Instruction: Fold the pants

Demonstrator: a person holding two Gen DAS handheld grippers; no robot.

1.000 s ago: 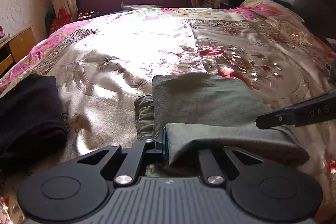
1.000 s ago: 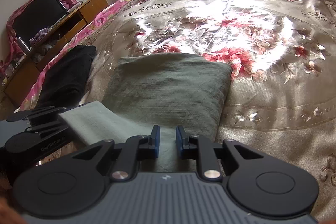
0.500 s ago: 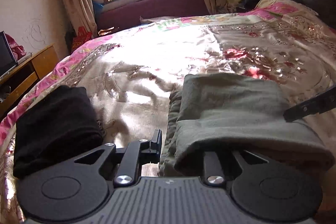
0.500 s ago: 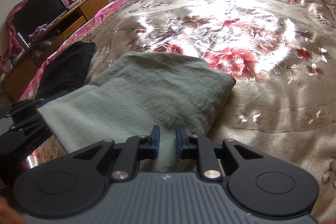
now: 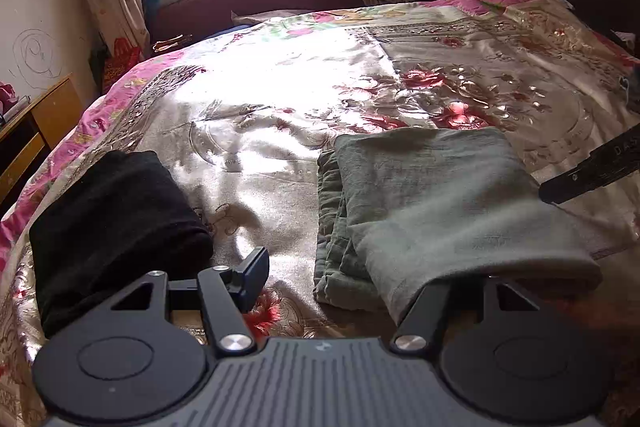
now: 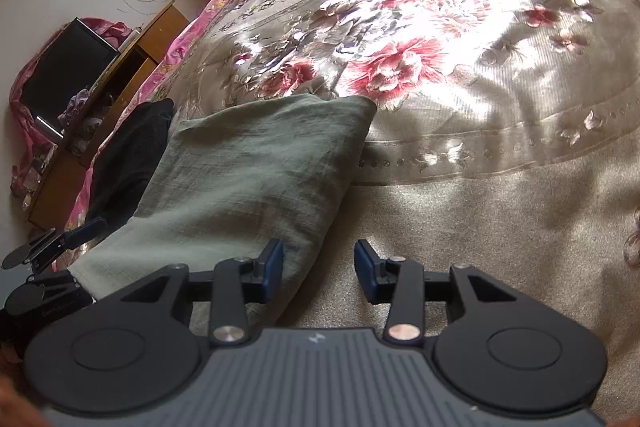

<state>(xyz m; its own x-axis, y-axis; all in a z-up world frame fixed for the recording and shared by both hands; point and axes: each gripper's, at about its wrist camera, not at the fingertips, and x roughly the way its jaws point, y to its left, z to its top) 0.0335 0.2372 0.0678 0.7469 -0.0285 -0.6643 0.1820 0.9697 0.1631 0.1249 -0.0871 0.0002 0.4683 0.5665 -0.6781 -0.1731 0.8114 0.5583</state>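
Lying folded, pants (image 6: 256,171) sit left of the freshly opened right hand-held gripper (image 6: 319,267).

On the right gripper (image 5: 592,171), seen at the right edge of left wrist view, pale letters "DAS" can be read, rest cut off. On the left gripper (image 6: 44,303), in right wrist view, a small pale label, too small & blurred to read.
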